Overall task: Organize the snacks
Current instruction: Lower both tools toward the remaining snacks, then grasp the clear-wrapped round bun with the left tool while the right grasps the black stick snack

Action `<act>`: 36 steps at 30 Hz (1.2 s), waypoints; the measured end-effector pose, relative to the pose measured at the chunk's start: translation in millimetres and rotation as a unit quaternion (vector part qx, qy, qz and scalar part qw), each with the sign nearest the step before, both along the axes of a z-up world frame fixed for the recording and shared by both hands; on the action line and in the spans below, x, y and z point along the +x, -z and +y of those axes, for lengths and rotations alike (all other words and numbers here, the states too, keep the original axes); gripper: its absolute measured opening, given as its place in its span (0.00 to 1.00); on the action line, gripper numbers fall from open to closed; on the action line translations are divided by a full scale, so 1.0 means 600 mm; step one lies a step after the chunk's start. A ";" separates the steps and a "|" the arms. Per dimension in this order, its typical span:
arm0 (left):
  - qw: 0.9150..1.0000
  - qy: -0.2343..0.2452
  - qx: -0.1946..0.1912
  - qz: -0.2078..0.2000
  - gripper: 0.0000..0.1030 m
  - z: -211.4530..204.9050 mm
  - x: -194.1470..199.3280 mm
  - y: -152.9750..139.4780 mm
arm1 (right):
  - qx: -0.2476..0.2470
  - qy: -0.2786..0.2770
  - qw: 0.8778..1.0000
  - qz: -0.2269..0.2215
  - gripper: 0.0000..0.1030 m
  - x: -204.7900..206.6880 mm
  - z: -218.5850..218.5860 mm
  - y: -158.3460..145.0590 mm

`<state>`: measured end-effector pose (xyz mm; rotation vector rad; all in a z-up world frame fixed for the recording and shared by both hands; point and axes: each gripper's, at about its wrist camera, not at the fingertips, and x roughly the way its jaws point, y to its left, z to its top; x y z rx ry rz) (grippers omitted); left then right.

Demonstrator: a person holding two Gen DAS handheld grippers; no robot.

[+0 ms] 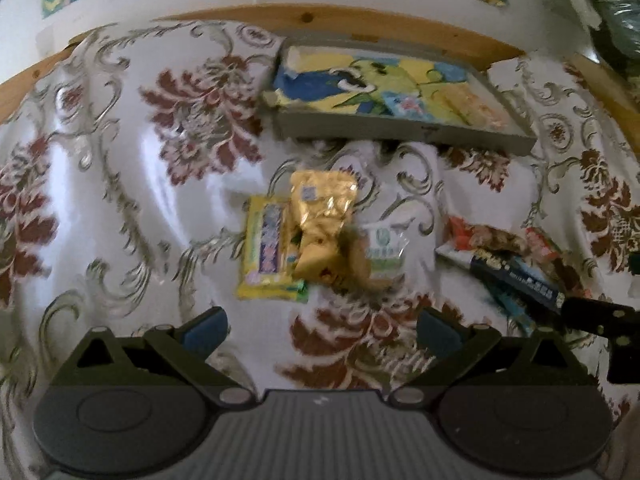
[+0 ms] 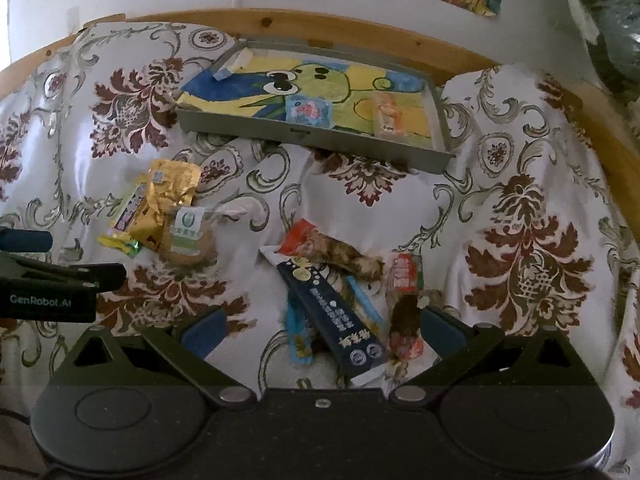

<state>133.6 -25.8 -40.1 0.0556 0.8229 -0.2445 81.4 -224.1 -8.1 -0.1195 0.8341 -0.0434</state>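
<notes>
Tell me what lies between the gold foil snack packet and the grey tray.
Nothing: only bare floral tablecloth separates the gold foil snack packet from the grey tray, clearest in the right wrist view.

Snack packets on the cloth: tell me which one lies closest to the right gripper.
The dark blue packet. Its white end reaches almost between the open right gripper, while the gold packet and its neighbours lie far off to the left.

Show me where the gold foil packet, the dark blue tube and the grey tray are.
gold foil packet [image 1: 320,216], left wrist view, middle of the foil.
dark blue tube [image 2: 336,312], right wrist view, middle of its printed face.
grey tray [image 2: 320,140], right wrist view, near wall.
</notes>
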 end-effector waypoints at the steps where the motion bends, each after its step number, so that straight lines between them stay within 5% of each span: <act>1: 1.000 0.001 -0.005 -0.007 1.00 -0.001 0.002 0.000 | 0.006 -0.005 1.000 0.004 0.99 0.005 -0.004 0.000; 9: 0.998 0.011 -0.046 -0.038 1.00 -0.003 0.033 0.004 | 0.014 -0.038 0.999 -0.023 0.99 0.032 -0.019 -0.003; 14: 0.997 0.033 -0.055 -0.035 1.00 -0.012 0.056 0.021 | 0.057 -0.053 0.997 0.011 0.98 0.067 -0.035 0.017; 19: 0.997 0.043 -0.060 -0.033 0.98 -0.023 0.077 0.041 | 0.101 -0.046 0.993 0.044 0.84 0.092 -0.062 0.028; 26: 0.996 0.056 -0.073 -0.005 0.86 -0.043 0.086 0.070 | 0.098 -0.072 0.989 0.085 0.70 0.123 -0.071 0.054; 31: 0.996 0.064 -0.063 -0.004 0.78 -0.058 0.087 0.078 | 0.081 -0.082 0.986 0.122 0.50 0.146 -0.065 0.080; 36: 0.996 0.065 -0.067 0.005 0.64 -0.067 0.100 0.088 | 0.067 -0.072 0.984 0.148 0.47 0.153 -0.068 0.097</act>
